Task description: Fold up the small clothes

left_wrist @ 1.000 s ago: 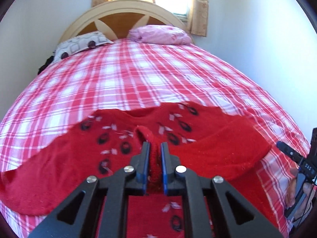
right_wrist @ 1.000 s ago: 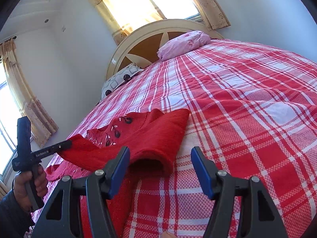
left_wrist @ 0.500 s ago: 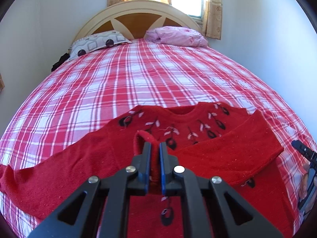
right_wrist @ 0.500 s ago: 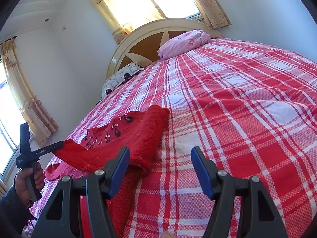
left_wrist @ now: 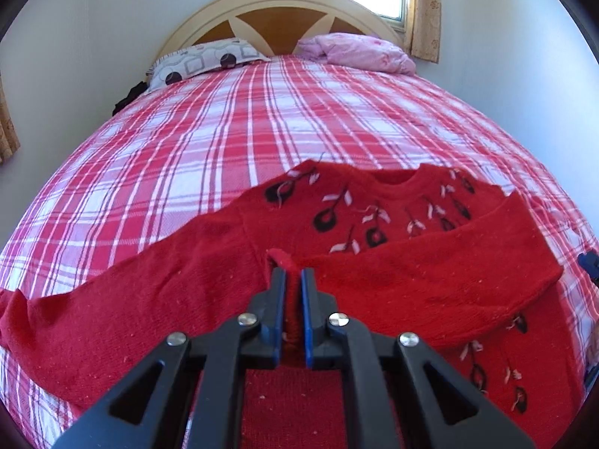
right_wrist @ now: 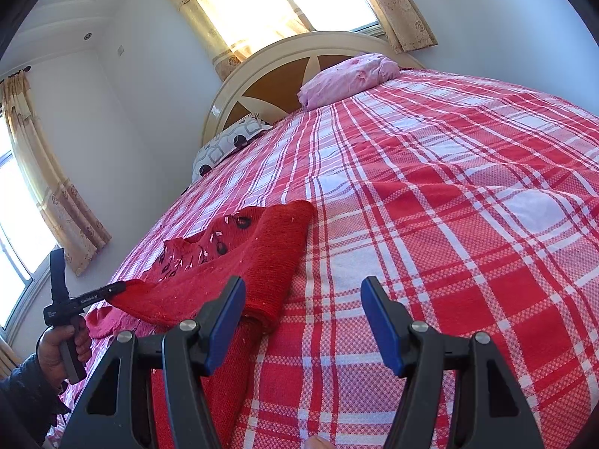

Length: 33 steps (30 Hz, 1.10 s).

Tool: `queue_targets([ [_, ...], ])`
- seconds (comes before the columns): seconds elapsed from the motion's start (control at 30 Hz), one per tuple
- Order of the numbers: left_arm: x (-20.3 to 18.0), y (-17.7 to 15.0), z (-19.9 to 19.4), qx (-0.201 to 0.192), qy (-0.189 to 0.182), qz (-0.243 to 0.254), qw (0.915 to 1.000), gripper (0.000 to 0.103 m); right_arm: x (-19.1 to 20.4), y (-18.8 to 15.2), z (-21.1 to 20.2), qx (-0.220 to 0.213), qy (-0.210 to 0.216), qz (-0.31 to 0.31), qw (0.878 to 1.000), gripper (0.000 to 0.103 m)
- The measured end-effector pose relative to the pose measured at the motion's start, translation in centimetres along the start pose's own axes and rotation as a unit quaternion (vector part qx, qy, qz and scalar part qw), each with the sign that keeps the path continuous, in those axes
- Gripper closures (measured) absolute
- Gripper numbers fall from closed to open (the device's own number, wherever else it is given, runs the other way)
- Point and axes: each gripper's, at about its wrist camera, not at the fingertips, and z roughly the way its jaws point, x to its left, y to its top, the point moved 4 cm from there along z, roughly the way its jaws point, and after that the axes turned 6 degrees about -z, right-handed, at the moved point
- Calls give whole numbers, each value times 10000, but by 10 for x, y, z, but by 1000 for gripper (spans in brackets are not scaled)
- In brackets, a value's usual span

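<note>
A red knitted sweater [left_wrist: 374,217] with black and white motifs lies face up on the plaid bed [left_wrist: 262,119]. Its right sleeve [left_wrist: 468,262] is folded across the chest. My left gripper [left_wrist: 292,273] is shut on that sleeve's cuff, low over the sweater's middle. The other sleeve [left_wrist: 75,318] stretches out to the left. In the right wrist view the sweater [right_wrist: 239,262] lies at the left, with the left gripper [right_wrist: 116,287] pinching the cuff. My right gripper [right_wrist: 303,288] hangs open over the sweater's right edge, holding nothing.
A patterned pillow [left_wrist: 202,61] and a pink pillow [left_wrist: 359,50] lie by the rounded headboard [left_wrist: 280,18]. Curtained windows stand behind and at the left [right_wrist: 56,194]. A hand [right_wrist: 63,344] grips the left tool. Plaid sheet [right_wrist: 468,224] spreads to the right.
My left gripper has carried the cuff leftward and lower, drawing the folded sleeve further across the chest. The fold at the sweater's right side has shifted left. The right gripper has stayed put.
</note>
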Motion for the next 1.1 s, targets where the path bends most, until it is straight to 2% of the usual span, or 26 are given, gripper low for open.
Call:
queue_targets([
  [0.23, 21, 1, -7, -107, 65, -222, 9997, 97, -2, 0, 1, 40, 13, 22, 10000, 38],
  [0.37, 27, -3, -1, -56, 234, -175, 9996, 97, -1, -1, 2, 61, 2, -10, 10000, 38],
  [0.43, 29, -6, 2, 21, 111, -266, 9996, 97, -1, -1, 1, 54, 3, 3, 10000, 38],
  [0.5, 28, -8, 3, 48, 152, -269, 9995, 96, 0, 0, 2, 56, 7, 13, 10000, 38],
  [0.57, 25, -9, 5, 150, 141, -282, 9994, 78, 0, -1, 2, 68, 4, 7, 10000, 38],
  [0.6, 23, -9, 6, 185, 182, -291, 9992, 44, 0, -1, 2, 73, 5, 6, 10000, 38],
  [0.63, 20, -10, 4, 127, 257, -274, 9992, 17, -1, -1, 3, 75, 6, 7, 10000, 38],
  [0.7, 15, -9, -4, -127, 179, -214, 9995, 8, -1, -1, 3, 79, 4, 9, 10000, 38],
  [0.8, 10, -8, -5, -93, 93, -210, 9997, 8, 0, -1, 3, 75, 6, 12, 10000, 38],
  [0.87, 5, -9, -6, -143, -92, -158, 9997, 11, 0, -1, 3, 86, 3, 11, 10000, 38],
  [1.03, -4, -21, 22, 436, -4, 81, 9990, 52, 0, -1, 3, 87, -1, 10, 10000, 38],
  [1.07, -4, -23, 26, 529, 18, 53, 9986, 55, 0, -1, 3, 88, -2, 9, 10000, 38],
  [1.1, -2, -24, 25, 487, -31, -26, 9988, 64, 0, -1, 3, 86, 0, 12, 10000, 38],
])
